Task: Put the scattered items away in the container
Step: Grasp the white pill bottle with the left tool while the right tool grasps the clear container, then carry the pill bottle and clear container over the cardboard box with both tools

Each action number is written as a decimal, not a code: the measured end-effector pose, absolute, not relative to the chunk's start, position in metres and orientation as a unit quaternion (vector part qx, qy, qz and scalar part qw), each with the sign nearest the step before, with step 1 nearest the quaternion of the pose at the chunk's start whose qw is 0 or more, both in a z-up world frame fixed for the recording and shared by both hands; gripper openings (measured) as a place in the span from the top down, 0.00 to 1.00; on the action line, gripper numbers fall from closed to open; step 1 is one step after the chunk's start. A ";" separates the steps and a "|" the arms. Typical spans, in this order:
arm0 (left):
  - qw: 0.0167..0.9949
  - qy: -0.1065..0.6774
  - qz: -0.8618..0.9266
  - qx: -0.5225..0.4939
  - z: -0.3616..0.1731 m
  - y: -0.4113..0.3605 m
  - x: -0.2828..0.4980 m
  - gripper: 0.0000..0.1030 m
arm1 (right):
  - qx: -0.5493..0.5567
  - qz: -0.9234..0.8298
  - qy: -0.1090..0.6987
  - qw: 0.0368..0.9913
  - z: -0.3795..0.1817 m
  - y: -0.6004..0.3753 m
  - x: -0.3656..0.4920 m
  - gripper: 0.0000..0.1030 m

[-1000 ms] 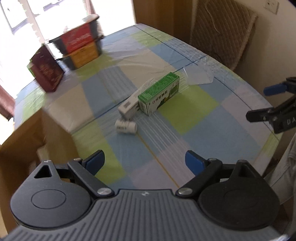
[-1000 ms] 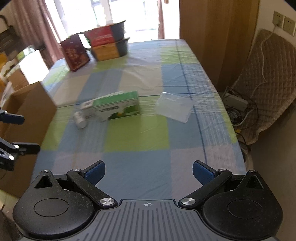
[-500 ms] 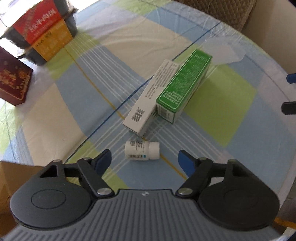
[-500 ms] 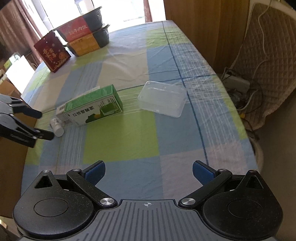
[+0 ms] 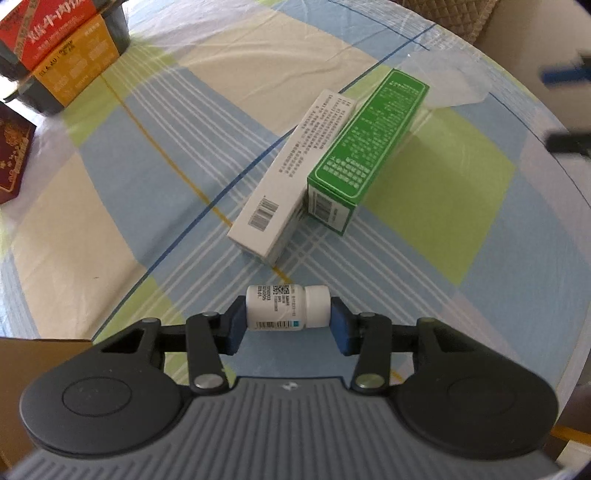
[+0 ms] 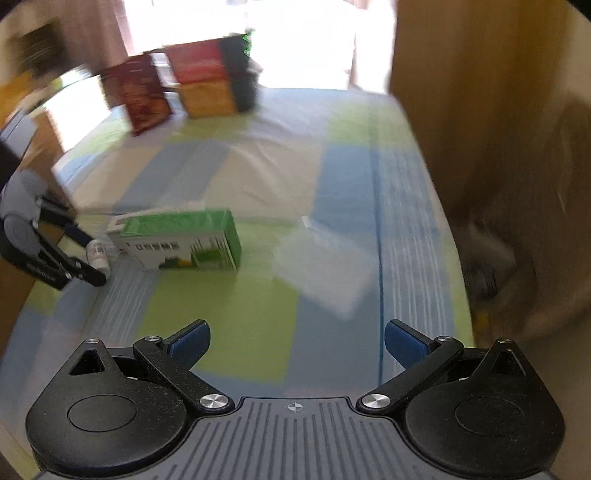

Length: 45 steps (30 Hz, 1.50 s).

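A home dining room: checked tablecloth [image 5: 443, 206], bright curtained window [image 6: 295, 40], wooden door [image 6: 461, 92], quilted chair [image 5: 461, 18].

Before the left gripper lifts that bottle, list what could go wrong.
1. The left gripper pinches the small white bottle end to end, base and cap; being round, it may roll or slip out when lifted.
2. The white carton lies just beyond, touching the green box; a forward swing could knock both.

left claw [image 5: 287, 320] clamped, right claw [image 6: 297, 341] spread
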State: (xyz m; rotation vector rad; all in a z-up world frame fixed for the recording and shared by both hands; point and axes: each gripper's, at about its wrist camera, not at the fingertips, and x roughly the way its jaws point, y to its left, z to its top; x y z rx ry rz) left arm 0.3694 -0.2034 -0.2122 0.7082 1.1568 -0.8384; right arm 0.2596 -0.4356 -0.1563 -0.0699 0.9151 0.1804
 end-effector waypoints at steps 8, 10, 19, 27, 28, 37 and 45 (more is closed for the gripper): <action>0.713 0.506 -0.381 0.301 -0.186 -0.192 0.359 0.60 | -0.158 0.174 0.452 0.860 -0.181 -0.441 0.306 0.00; 0.715 0.504 -0.382 0.299 -0.180 -0.187 0.356 0.60 | -0.191 0.196 0.459 0.845 -0.189 -0.442 0.319 0.00; 0.734 0.505 -0.364 0.272 -0.166 -0.166 0.359 0.60 | -0.121 0.190 0.514 0.828 -0.213 -0.454 0.357 0.43; 0.760 0.485 -0.370 0.226 -0.135 -0.144 0.349 0.60 | -0.060 0.159 0.528 0.832 -0.191 -0.446 0.324 0.44; 0.763 0.482 -0.371 0.220 -0.130 -0.140 0.347 0.60 | -0.045 0.154 0.525 0.836 -0.183 -0.444 0.319 0.44; 0.803 0.449 -0.353 0.169 -0.072 -0.070 0.308 0.60 | 0.038 0.251 0.478 0.841 -0.101 -0.359 0.286 0.44; 0.846 0.438 -0.260 0.157 -0.032 0.035 0.281 0.60 | 0.059 0.359 0.452 0.814 -0.061 -0.234 0.271 0.44</action>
